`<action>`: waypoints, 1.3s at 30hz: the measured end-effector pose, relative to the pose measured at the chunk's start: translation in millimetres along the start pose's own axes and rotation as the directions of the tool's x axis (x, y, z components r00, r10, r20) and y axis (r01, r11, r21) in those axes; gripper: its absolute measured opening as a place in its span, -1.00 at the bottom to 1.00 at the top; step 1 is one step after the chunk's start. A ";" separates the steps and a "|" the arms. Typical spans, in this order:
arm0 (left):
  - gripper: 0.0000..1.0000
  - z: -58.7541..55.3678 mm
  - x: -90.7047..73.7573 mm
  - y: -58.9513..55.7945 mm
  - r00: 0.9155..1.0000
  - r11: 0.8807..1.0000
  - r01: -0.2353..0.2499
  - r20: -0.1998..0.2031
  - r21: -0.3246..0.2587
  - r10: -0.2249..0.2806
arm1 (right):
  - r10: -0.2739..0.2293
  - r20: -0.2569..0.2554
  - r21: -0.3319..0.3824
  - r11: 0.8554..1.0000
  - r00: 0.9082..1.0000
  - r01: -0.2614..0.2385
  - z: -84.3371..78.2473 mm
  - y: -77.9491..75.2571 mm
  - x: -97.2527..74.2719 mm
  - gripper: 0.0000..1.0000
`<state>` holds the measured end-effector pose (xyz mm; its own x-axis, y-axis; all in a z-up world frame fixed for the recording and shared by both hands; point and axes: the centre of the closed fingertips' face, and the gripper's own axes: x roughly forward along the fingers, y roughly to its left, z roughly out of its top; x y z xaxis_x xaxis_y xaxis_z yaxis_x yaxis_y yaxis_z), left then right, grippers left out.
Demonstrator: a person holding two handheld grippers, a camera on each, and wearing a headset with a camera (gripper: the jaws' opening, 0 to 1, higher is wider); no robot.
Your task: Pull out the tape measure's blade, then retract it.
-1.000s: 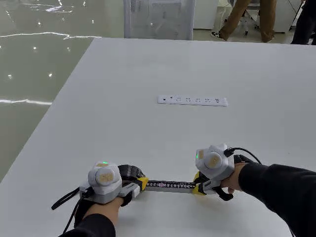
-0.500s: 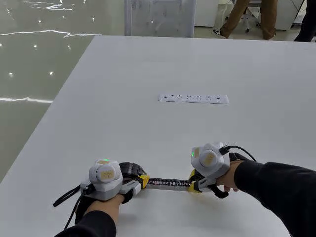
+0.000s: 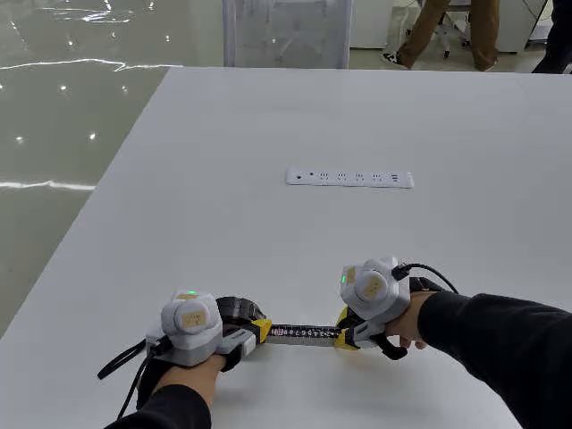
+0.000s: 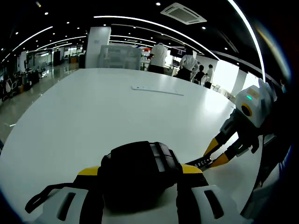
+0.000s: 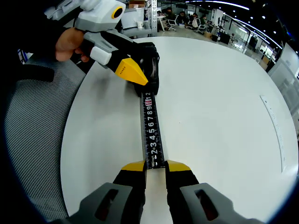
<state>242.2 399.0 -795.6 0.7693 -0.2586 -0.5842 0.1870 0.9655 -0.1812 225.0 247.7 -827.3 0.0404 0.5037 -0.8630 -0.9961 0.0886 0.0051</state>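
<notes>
Head view: your right gripper [image 3: 342, 340] has closed in on the left gripper [image 3: 257, 331] over the last second. Less blade [image 3: 304, 333] now spans between them at the table's [image 3: 357, 116] near edge, so retraction looks under way.

Left gripper view: your jaws clamp the black case [image 4: 140, 172].

Right gripper view: your jaws pinch the blade's tip. The numbered strip lies flat and straight, running to the case.

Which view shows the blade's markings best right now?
The right gripper view: the blade runs straight from the right gripper to the case, numerals legible. The head view shows a short dark strip; the left gripper view, a sliver past the case.
</notes>
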 end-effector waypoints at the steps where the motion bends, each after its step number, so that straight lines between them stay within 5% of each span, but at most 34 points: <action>1: 0.18 0.0 -0.1 0.0 1.000 1.000 0.002 -0.002 -0.001 -0.002 | -0.001 0.004 -0.002 1.000 1.000 0.001 1.8 0.4 0.9 -0.76; 39: 0.18 -0.6 -0.3 -0.4 1.000 1.000 0.012 -0.008 -0.006 -0.012 | 0.008 0.054 0.017 1.000 0.999 -0.009 41.0 2.9 22.6 -0.76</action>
<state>241.5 398.7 -795.8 0.7622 -0.2702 -0.5882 0.1925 0.9622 -0.1925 226.3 294.5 -826.1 0.0367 0.5497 -0.8346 -0.9948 0.0991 0.0216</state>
